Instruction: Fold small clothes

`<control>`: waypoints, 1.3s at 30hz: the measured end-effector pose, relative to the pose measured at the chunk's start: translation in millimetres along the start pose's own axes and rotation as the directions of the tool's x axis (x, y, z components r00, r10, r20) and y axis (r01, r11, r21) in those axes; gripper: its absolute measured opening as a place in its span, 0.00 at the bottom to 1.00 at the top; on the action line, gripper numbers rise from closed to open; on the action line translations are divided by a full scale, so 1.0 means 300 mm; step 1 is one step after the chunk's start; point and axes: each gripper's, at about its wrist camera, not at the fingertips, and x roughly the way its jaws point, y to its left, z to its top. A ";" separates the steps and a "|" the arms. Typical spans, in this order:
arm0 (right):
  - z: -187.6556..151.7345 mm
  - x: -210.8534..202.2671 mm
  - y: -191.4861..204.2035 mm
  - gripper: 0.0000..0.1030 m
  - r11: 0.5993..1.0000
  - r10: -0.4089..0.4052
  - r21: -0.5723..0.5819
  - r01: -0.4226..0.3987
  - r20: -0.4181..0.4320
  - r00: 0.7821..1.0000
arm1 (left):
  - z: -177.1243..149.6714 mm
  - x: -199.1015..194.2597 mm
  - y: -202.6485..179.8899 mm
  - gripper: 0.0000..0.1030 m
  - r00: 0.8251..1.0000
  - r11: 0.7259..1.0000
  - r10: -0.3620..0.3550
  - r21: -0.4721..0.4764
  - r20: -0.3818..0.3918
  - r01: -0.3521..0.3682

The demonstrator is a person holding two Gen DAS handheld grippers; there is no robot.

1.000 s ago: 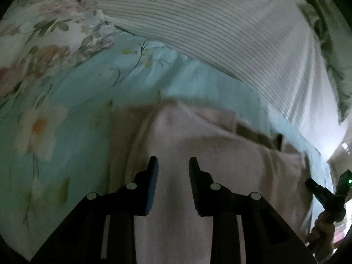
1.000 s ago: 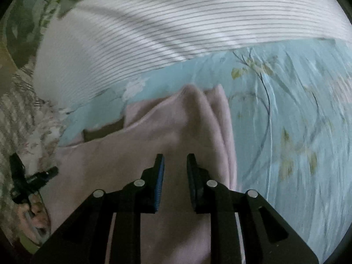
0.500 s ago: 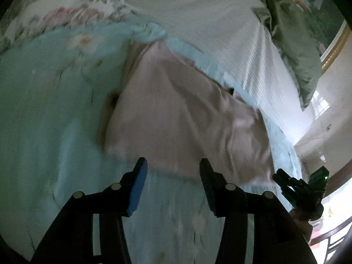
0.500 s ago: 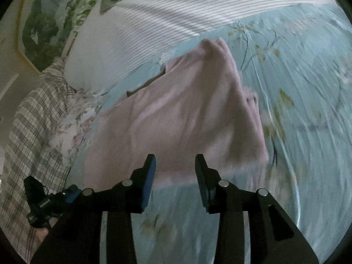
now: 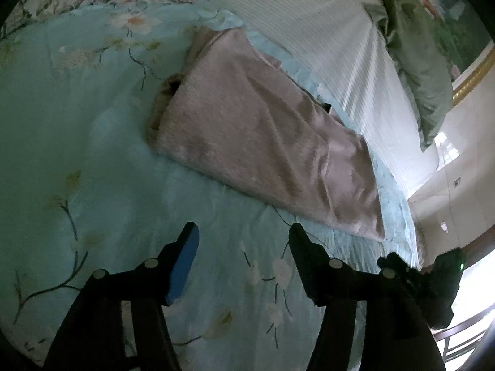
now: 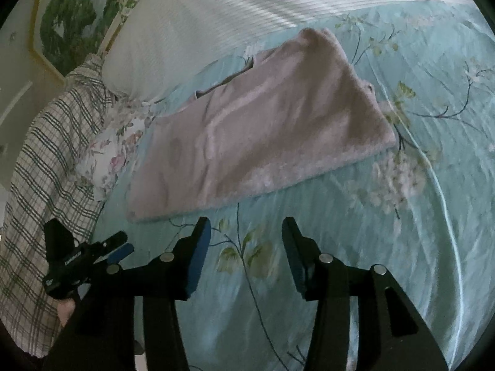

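Two grippers: both held above the quilt, on the near side of the garment, neither touching it.
Left gripper (image 5: 243, 232): fingers spread wide, nothing between them; one blue pad (image 5: 182, 266) faces inward.
Right gripper (image 6: 246, 227): fingers likewise well apart and holding nothing, with a blue pad (image 6: 198, 259) on the inner face.
Each in the other's view: the right gripper (image 5: 433, 278) shows at the lower right of the left wrist view (a small green light glows on it); the left gripper (image 6: 83, 256) shows at the lower left of the right wrist view, with a bit of hand under it.
Garment (image 5: 263, 136): pale pink, soft-looking, folded into a long flat shape that lies on the quilt (image 5: 92, 170) near its far edge; a few shallow wrinkles cross the top layer.
Garment ends: at one end darker under-layers poke out past the top fold; the long near edge (image 6: 278, 182) runs straight and looks fleecy.
Quilt: light blue with printed blossoms and thin branches, carrying the garment.
Beyond the far edge: a white ribbed cover (image 5: 324, 31) runs alongside the garment, just behind it.
Further off: a grey-green pillow (image 5: 420, 61) near the wall, and a plaid cloth (image 6: 40, 160) past the quilt's side edge.
Lighting: dim, so fine detail in the garment's folds is hard to tell.
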 end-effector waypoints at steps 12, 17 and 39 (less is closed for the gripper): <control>0.051 0.060 -0.004 0.52 1.000 0.015 0.003 -0.015 -0.014 1.000 | 0.148 0.157 0.053 0.62 0.998 0.983 0.007 -0.184 0.069 0.005; 0.085 0.094 -0.007 0.53 1.000 0.028 0.003 -0.028 -0.016 0.999 | 0.232 0.199 0.080 0.59 0.992 0.965 0.038 -0.264 0.121 -0.005; 0.445 0.214 -0.118 0.53 0.989 0.149 0.026 -0.147 -0.049 0.988 | 0.205 0.295 -0.524 0.06 0.985 0.896 0.042 0.430 0.166 -0.111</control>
